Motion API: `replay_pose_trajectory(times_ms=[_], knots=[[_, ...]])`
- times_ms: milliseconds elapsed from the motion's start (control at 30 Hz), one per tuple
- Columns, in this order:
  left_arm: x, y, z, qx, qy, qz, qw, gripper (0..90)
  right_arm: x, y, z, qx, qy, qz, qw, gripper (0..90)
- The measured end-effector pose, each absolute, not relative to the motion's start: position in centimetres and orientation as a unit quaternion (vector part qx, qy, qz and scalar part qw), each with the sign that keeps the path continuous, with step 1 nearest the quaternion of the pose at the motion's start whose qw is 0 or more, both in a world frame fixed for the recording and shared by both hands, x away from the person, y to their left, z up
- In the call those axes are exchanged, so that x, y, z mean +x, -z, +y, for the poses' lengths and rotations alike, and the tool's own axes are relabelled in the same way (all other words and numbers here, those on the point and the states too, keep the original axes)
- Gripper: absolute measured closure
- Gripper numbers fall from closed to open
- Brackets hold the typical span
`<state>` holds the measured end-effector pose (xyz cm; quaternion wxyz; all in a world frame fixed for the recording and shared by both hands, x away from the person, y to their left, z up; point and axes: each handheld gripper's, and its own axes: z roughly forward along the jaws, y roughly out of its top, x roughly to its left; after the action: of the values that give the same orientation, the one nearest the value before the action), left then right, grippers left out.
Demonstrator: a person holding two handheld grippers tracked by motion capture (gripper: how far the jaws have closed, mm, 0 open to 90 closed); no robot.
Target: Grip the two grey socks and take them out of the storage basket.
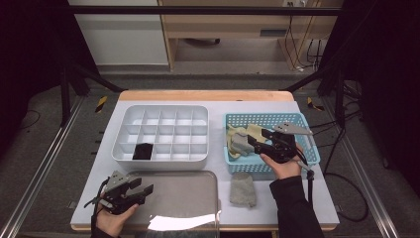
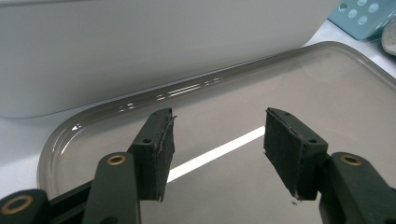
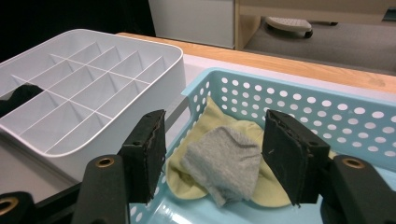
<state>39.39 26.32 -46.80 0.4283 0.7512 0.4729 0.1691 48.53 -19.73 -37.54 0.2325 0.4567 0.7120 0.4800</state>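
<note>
Right gripper view: a grey sock (image 3: 224, 163) lies crumpled on a pale yellow cloth (image 3: 187, 172) in the near left corner of the blue perforated basket (image 3: 327, 116). The right gripper (image 3: 212, 154) is poised above it, jaws standing wide to either side of the sock and pressing on nothing; the claw is released. The spread looks set for taking the sock, a step not yet done.

In the high view the basket (image 1: 309, 144) occupies the right half of the table (image 1: 307, 198), just beside the white divider box (image 1: 163, 159) at centre. One black item (image 1: 143, 151) sits in a near-left compartment of that box; the other compartments appear bare. This suggests a sorting job, with the box kept close to the basket to shorten each transfer.

A second grey sock (image 1: 242, 189) lies flat on the table near its front edge, in front of the basket. Left of it rests a translucent grey lid (image 1: 188, 196).

The left gripper (image 1: 141, 191) hovers over that lid's left end, jaws apart (image 2: 217, 149) and empty, apparently on standby.
</note>
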Motion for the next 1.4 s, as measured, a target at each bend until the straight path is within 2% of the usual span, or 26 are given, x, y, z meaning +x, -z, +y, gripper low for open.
replay_pose_trajectory(times_ms=[933, 1400], knots=[[39.5, 46.9, 26.4, 0.752, -0.167, 0.474, 0.427, 41.8, 56.0, 39.2, -18.8, 0.459, -0.444, 0.73, 0.241, 39.1], [39.6, 47.0, 26.4, 0.753, -0.167, 0.473, 0.426, 41.8, 56.8, 41.3, -18.3, 0.44, -0.427, 0.764, 0.2, 42.8]])
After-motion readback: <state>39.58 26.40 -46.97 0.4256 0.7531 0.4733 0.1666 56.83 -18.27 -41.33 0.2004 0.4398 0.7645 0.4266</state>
